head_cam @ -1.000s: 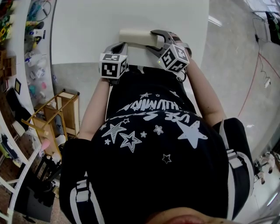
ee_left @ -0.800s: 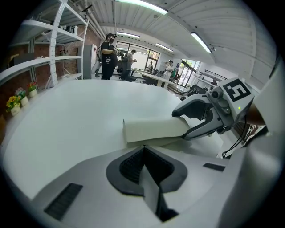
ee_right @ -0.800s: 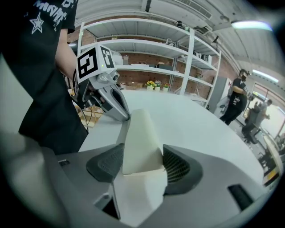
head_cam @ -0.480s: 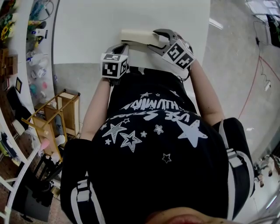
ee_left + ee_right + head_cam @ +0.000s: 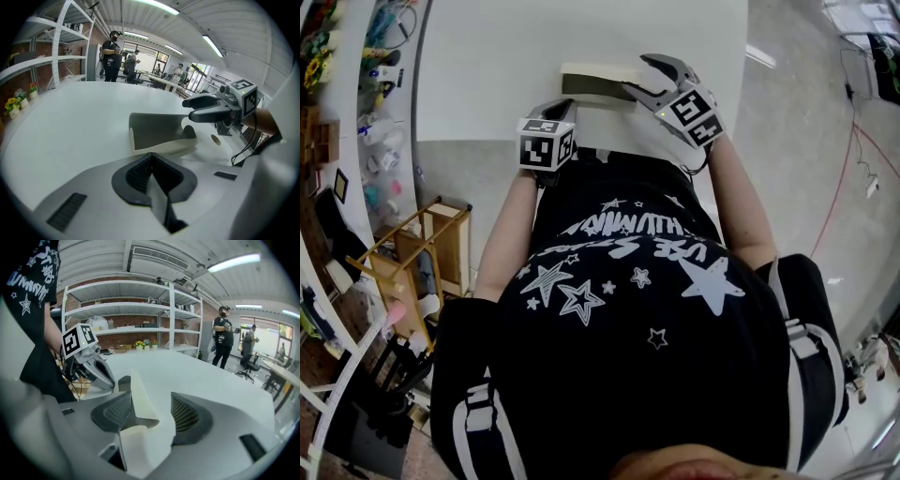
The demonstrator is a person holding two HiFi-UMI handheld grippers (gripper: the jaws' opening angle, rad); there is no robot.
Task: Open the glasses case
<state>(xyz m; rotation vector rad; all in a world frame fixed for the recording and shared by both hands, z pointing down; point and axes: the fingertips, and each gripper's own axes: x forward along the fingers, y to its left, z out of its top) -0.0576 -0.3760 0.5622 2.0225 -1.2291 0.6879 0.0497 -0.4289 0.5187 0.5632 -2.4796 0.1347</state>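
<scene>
A cream glasses case (image 5: 595,75) lies open on the white table (image 5: 506,56), near its front edge. The left gripper view shows its grey inside (image 5: 157,133) and a loose flap with a round magnet (image 5: 215,138). My left gripper (image 5: 565,103) is shut, its tips (image 5: 151,157) pinched at the case's near edge. My right gripper (image 5: 647,77) hovers over the case's right end with its jaws apart (image 5: 190,108). In the right gripper view the raised cream lid (image 5: 140,394) stands between the spread pads (image 5: 152,413), against the left one.
The table's front edge runs close to the person's body. Left of the table are shelves with small items and a wooden rack (image 5: 422,244). People stand far off behind the table (image 5: 111,56), beside tall shelving (image 5: 140,315).
My right gripper has risen and swung right, and its jaws have come apart. The case's lid stands higher. My left gripper has hardly moved.
</scene>
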